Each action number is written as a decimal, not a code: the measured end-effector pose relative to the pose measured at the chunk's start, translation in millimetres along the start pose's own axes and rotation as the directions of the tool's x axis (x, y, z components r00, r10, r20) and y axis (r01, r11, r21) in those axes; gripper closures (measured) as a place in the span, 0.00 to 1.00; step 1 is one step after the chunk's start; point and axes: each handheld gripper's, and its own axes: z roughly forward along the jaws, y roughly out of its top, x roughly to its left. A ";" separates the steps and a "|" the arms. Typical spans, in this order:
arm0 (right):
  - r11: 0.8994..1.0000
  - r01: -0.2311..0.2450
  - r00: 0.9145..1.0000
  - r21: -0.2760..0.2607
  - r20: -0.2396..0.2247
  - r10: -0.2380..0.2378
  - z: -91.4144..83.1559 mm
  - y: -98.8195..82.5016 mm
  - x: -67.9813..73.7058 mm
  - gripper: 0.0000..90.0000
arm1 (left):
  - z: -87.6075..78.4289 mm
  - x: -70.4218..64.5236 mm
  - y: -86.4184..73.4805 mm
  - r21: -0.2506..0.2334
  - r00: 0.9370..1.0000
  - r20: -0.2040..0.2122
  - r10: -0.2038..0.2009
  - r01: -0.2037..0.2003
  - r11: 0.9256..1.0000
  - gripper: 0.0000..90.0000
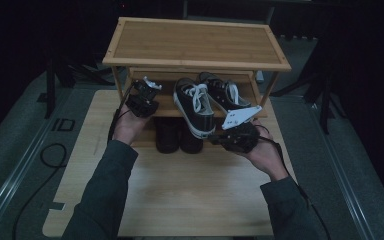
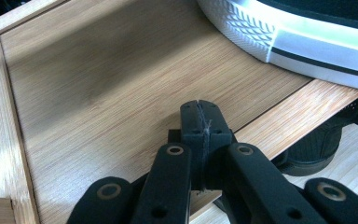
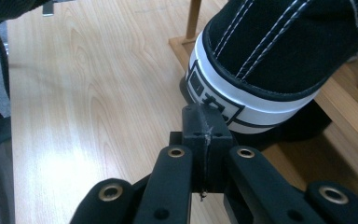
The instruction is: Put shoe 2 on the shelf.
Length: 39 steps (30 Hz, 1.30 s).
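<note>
L gripper [image 2: 200,119] jaws together over bamboo shelf [image 2: 98,88]; R gripper [image 3: 204,122] jaws together, empty, at black canvas sneaker [image 3: 279,51] heel.

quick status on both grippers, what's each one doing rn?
Left gripper: closed, holding nothing, over the rack's middle shelf.
Right gripper: closed, holding nothing, tips by the heel of the near black sneaker.
</note>
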 end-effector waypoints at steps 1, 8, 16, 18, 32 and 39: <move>1.000 0.003 1.000 -0.001 -0.005 -0.003 1.7 1.5 0.4 1.00 | 0.0 0.0 -0.1 0.000 1.000 -0.001 -0.001 0.001 1.000 1.00; 1.000 0.013 1.000 -0.014 -0.025 -0.013 11.8 9.2 4.1 1.00 | 0.1 1.6 -0.7 -0.005 1.000 0.013 -0.008 0.008 1.000 1.00; 0.999 0.019 0.999 -0.035 -0.050 -0.020 21.5 15.1 4.7 1.00 | 0.3 1.5 -0.6 -0.005 1.000 0.013 -0.008 0.009 1.000 1.00; 0.999 0.020 0.998 -0.042 -0.054 -0.022 24.0 16.4 5.3 1.00 | 0.2 2.2 -0.8 -0.006 1.000 0.017 -0.010 0.011 1.000 1.00; 0.997 0.027 0.997 -0.071 -0.067 -0.032 35.9 22.7 4.4 1.00 | 0.6 0.9 -0.2 -0.004 1.000 0.007 -0.010 0.010 1.000 1.00; 0.997 0.030 0.998 -0.074 -0.061 -0.035 40.2 30.1 3.9 1.00 | 0.7 1.0 -0.1 -0.005 1.000 0.009 -0.010 0.010 1.000 1.00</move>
